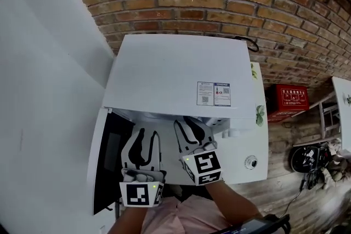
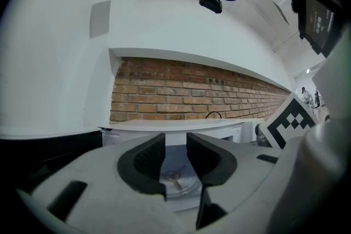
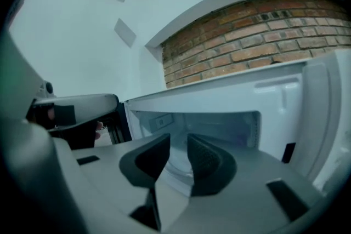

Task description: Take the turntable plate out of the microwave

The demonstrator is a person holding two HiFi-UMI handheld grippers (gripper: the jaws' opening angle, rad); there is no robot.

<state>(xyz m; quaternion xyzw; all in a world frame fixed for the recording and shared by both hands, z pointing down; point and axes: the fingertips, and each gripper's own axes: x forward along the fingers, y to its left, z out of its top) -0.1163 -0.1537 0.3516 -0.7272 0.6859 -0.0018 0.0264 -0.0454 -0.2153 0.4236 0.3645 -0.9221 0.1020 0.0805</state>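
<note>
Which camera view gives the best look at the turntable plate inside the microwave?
The left gripper view: the glass turntable plate shows through the gap between the jaws, lying inside the microwave. The right gripper view shows only a pale sliver of it behind its jaws. In the head view the microwave's top hides it.

In the left gripper view we catch only a slice of the turntable plate (image 2: 179, 179), in the gap at 6 o'clock; the rest lies behind the fingers (image 2: 143, 164). In the right gripper view the fingers (image 3: 205, 164) cover most of the cavity floor, and we cannot tell the plate from it. From the head view the microwave (image 1: 181, 74) hides its own inside under its white top. Its label (image 1: 214, 93) is too small for us to read, as is the print on the red box (image 1: 287, 100) at 3 o'clock. The right forearm (image 1: 233, 206) is cut off at 6 o'clock.
</note>
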